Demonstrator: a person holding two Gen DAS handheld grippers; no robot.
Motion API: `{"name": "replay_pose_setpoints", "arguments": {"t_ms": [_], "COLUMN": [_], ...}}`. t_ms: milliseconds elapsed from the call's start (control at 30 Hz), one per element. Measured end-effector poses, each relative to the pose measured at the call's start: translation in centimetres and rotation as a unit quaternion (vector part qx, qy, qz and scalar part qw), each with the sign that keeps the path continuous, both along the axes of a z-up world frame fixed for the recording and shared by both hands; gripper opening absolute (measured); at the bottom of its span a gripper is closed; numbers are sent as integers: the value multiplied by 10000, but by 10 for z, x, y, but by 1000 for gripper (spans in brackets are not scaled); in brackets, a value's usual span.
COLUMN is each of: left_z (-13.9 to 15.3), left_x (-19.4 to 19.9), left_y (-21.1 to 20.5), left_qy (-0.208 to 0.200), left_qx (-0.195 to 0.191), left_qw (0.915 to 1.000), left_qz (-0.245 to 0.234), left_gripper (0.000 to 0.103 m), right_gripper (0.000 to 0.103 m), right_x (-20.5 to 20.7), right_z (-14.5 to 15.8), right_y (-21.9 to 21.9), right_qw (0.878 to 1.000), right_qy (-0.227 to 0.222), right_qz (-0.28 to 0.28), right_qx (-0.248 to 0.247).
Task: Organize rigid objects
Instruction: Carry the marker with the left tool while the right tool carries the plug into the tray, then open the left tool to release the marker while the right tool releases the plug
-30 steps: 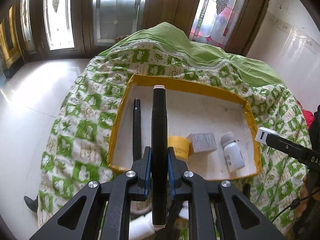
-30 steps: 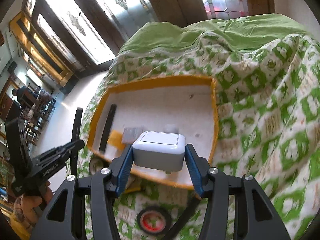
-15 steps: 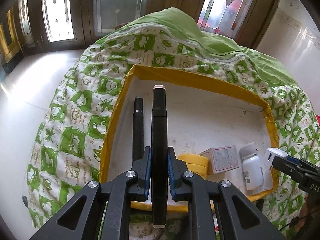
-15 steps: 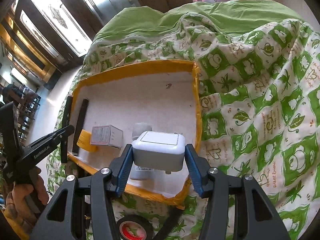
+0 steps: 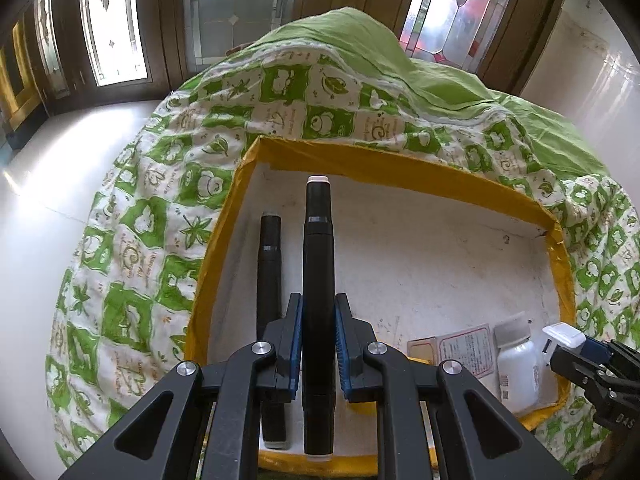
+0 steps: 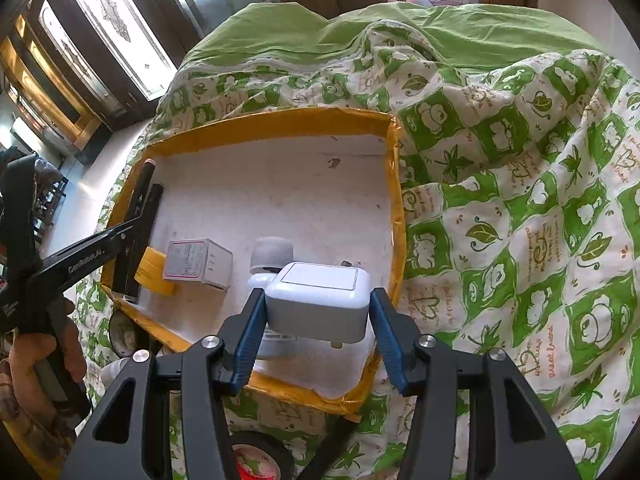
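Left gripper [image 5: 318, 344] clamped on black marker [image 5: 319, 280] at lower centre above yellow-rimmed tray [image 5: 400, 168]; right gripper [image 6: 318, 336] clamped on white charger [image 6: 318, 300] over tray's lower right corner.

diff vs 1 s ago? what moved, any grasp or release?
Both grippers have come in and down over the yellow-rimmed box, which now fills more of each view. No grasp or release: the left gripper is still shut on the black marker, the right gripper still shut on the white charger. In the box, the second marker, tape roll, small carton and white bottle lie unchanged.
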State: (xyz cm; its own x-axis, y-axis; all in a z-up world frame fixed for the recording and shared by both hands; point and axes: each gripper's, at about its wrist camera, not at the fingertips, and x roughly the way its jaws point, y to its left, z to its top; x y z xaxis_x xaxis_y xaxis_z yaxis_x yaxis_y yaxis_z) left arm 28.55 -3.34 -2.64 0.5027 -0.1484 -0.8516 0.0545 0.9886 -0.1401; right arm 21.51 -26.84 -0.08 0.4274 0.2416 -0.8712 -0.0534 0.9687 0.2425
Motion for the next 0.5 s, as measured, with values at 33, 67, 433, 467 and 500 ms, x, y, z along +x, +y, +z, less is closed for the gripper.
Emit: {"name": "replay_pose_setpoints", "arguments": {"t_ms": [33,67,433,467,500], "left_z": [-2,-5,-16,-16,-16], "left_x": [0,0,-4,-3,-4], "left_y": [-1,-1,-1,-1,-1], "left_qy": [19,45,104,107,115], "left_qx": [-2,2,25,28,28], "left_qw": [10000,10000,9999,9999,9999], "left_qz": [-2,-3,26,28,35], "left_gripper": [14,14,14,14,14], "right_gripper": [52,52,52,52,52], "right_x": [0,1,2,2,2], "right_z": [-1,-1,-7,-8,-8], "right_y": [1,2,11,11,11], "right_qw": [10000,10000,9997,9996,9996], "right_qy": [4,6,59,62,63], "right_qz": [5,13,113,119,124], "right_qx": [-6,-17,-223,-239,-257]}}
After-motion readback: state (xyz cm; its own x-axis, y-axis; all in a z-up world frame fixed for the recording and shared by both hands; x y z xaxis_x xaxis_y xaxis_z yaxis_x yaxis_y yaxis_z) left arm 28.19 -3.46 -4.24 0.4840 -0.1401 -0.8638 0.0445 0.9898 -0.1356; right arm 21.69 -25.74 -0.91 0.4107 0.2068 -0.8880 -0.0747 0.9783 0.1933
